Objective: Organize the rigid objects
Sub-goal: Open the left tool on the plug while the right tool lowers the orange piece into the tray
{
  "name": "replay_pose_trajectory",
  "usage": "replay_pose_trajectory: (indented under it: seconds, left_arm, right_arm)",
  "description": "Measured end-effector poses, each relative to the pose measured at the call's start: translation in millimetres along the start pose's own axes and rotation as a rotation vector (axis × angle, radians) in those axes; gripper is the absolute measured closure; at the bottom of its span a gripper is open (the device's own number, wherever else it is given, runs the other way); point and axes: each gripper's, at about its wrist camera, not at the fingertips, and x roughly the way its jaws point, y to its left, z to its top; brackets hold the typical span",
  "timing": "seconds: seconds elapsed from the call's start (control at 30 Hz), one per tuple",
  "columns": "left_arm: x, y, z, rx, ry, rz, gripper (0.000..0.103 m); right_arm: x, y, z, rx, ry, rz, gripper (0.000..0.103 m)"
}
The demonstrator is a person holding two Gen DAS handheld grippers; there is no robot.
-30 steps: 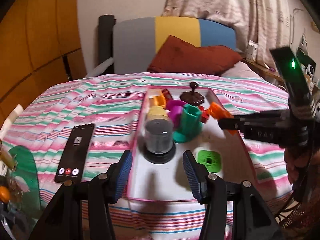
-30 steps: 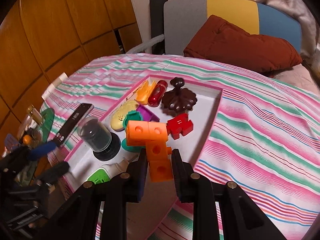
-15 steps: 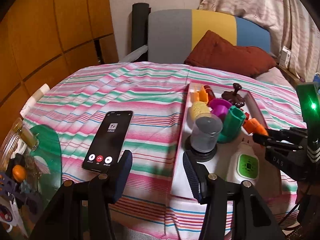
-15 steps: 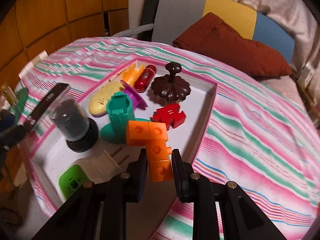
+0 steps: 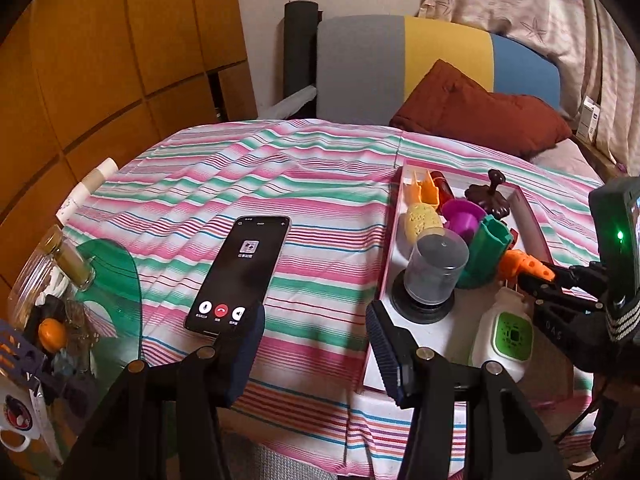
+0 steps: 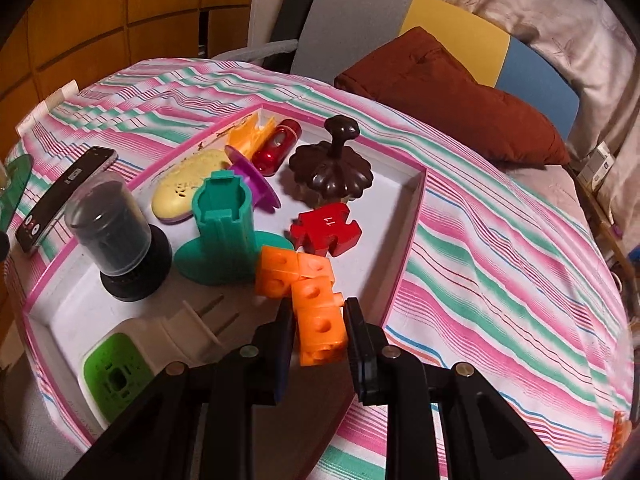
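My right gripper (image 6: 318, 320) is shut on an orange block piece (image 6: 308, 292) made of joined cubes and holds it low over the near part of the pink-rimmed white tray (image 6: 408, 236). The block also shows in the left wrist view (image 5: 524, 266). My left gripper (image 5: 316, 340) is open and empty above the striped cloth, left of the tray (image 5: 394, 240) and just in front of a black phone (image 5: 240, 276). In the tray are a teal stand (image 6: 224, 220), a red puzzle piece (image 6: 326, 230), a brown knobbed lid (image 6: 332, 168) and a dark capped cylinder (image 6: 114, 236).
The tray also holds a white and green plug (image 6: 128, 360), a yellow oval (image 6: 186, 190), a purple disc (image 6: 252, 180), a red capsule (image 6: 278, 146) and an orange clip (image 6: 246, 136). A glass jar (image 5: 52, 276) stands at the left table edge. A chair with a brown cushion (image 5: 476, 112) is behind.
My left gripper has swung left, away from the tray and toward the phone. My right gripper has carried the orange block lower and further over the tray.
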Motion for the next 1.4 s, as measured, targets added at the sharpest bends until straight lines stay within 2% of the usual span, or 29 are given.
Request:
replay_pose_trajectory:
  seconds: [0.1,0.2,0.23,0.27,0.33,0.53,0.67,0.77,0.83,0.9,0.97,1.17,1.27,1.4]
  left_arm:
    - [1.0,-0.4,1.5,-0.004,0.02,0.001,0.05]
    - [1.9,-1.0,2.2,-0.003,0.032,0.018,0.05]
    - [2.2,-1.0,2.4,-0.003,0.036,0.022,0.05]
    - [2.5,-0.9,2.8,-0.004,0.041,0.022,0.05]
    - [3.2,-0.8,3.3,-0.005,0.048,0.019,0.05]
    - [3.8,-3.1,2.0,0.003,0.062,0.015,0.05]
    - [2.7,-7.6,2.5,0.04,0.071,0.022,0.05]
    - [3.1,-10.3,4.6,0.056,0.091,0.023,0.05]
    - [4.2,-11.4,6.5,0.061,0.112,0.014,0.05]
    - [4.6,-12.4,7.8,0.064,0.128,-0.003,0.05]
    - [4.6,-12.5,8.2,0.066,0.136,-0.01,0.05]
    - [5.4,-7.3,7.8,0.051,0.155,-0.036,0.05]
    - [6.0,-5.1,8.8,0.04,0.163,-0.05,0.05]
    - [5.3,-5.7,13.1,0.047,0.16,-0.058,0.05]
  right_arm:
    - [-2.2,-1.4,-0.9,-0.001,0.005,0.006,0.076]
    - [-13.1,-3.8,-0.9,0.005,-0.014,0.022,0.064]
    - [-19.1,-4.6,-1.1,0.008,-0.027,0.024,0.056]
    - [-25.1,-5.9,-1.6,0.02,-0.034,0.01,0.043]
    - [-39.0,-11.6,-5.2,0.066,-0.068,0.01,0.035]
    - [-63.1,-25.6,-16.4,0.226,-0.088,0.068,0.034]
    - [-74.3,-25.3,-21.0,0.304,-0.097,0.082,0.03]
    - [-83.2,-21.0,-24.1,0.373,-0.108,0.042,0.02]
    - [-86.4,-17.6,-24.4,0.405,-0.105,0.026,0.02]
    - [-90.8,-13.2,-24.1,0.41,-0.116,-0.01,0.02]
    - [-96.4,-6.9,-23.8,0.411,-0.132,-0.04,0.014]
    - [-106.2,4.5,-22.6,0.415,-0.157,-0.112,0.004]
    - [-108.9,9.0,-22.7,0.418,-0.166,-0.119,0.0]
    - [-111.8,11.2,-22.5,0.452,-0.162,-0.134,0.0]
